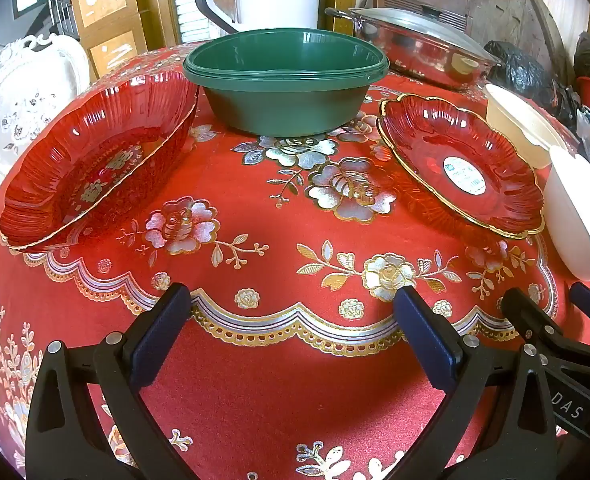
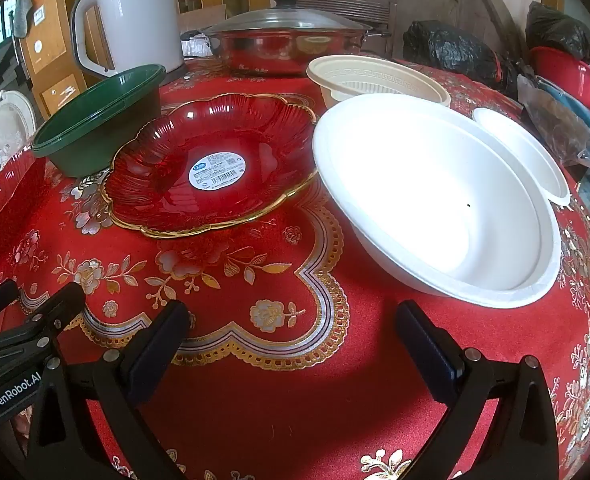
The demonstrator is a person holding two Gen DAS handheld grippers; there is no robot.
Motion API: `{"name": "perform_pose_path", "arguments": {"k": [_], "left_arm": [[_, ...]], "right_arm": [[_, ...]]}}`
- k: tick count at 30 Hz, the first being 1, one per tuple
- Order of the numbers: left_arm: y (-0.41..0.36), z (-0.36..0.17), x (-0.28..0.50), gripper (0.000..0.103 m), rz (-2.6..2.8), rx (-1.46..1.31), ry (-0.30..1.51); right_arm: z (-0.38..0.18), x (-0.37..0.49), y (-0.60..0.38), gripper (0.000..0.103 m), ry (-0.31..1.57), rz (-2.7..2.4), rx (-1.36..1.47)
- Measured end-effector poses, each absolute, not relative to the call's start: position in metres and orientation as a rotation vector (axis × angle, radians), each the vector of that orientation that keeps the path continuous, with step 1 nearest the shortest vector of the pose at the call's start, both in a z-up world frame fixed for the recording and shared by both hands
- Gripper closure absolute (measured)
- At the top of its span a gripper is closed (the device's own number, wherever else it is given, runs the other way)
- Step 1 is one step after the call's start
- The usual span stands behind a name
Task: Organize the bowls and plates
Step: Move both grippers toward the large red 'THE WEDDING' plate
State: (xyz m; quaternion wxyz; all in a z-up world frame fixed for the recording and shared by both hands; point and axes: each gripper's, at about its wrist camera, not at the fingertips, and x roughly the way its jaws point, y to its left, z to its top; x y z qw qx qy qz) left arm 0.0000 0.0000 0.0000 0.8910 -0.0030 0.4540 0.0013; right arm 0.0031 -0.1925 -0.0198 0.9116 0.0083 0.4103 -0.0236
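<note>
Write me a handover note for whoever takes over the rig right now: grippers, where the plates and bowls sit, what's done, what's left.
Left gripper: open, empty, above the tablecloth.
Right gripper: open, empty, just in front of the large white bowl.
Two red glass plates lie apart: one with a label mid-table, one with white lettering far left.
Green bowl stands behind and between them.
Cream bowl and small white dish sit behind the large white bowl.
Done: nothing looks grouped yet.
Left: probably stack the red plates and gather the bowls.

Two red plates [image 1: 95,160] (gold-rimmed), one green bowl [image 1: 285,84], one cream bowl [image 2: 375,80], two white bowls [image 2: 435,200].
</note>
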Motion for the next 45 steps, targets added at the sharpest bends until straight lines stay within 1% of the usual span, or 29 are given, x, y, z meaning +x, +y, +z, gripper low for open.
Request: {"name": "perform_pose_path", "arguments": {"k": [6,11,17,21,38,45], "left_arm": [[0.001,0.001,0.0,0.001,-0.009,-0.001,0.962],[0.006,0.002,-0.006,0.001,-0.024,0.008,0.992],[0.01,0.005,-0.013,0.001,-0.028,0.015,1.052],[0.017,0.007,-0.02,0.001,-0.028,0.022,1.089],[0.05,0.05,-0.044,0.001,-0.026,0.007,1.038],[0.088,0.069,-0.05,0.001,0.001,-0.081,1.04]], "right_arm": [[-0.02,0.003,-0.193,0.0,0.85,-0.042,0.012],[-0.018,0.001,-0.192,0.0,0.897,-0.05,0.013],[-0.012,-0.011,-0.178,0.0,0.907,-0.031,-0.047],[-0.003,-0.018,-0.175,0.0,0.913,0.008,-0.019],[0.027,-0.02,-0.146,0.0,0.896,0.142,-0.021],[0.037,-0.011,-0.127,0.0,0.898,0.233,0.002]]}}
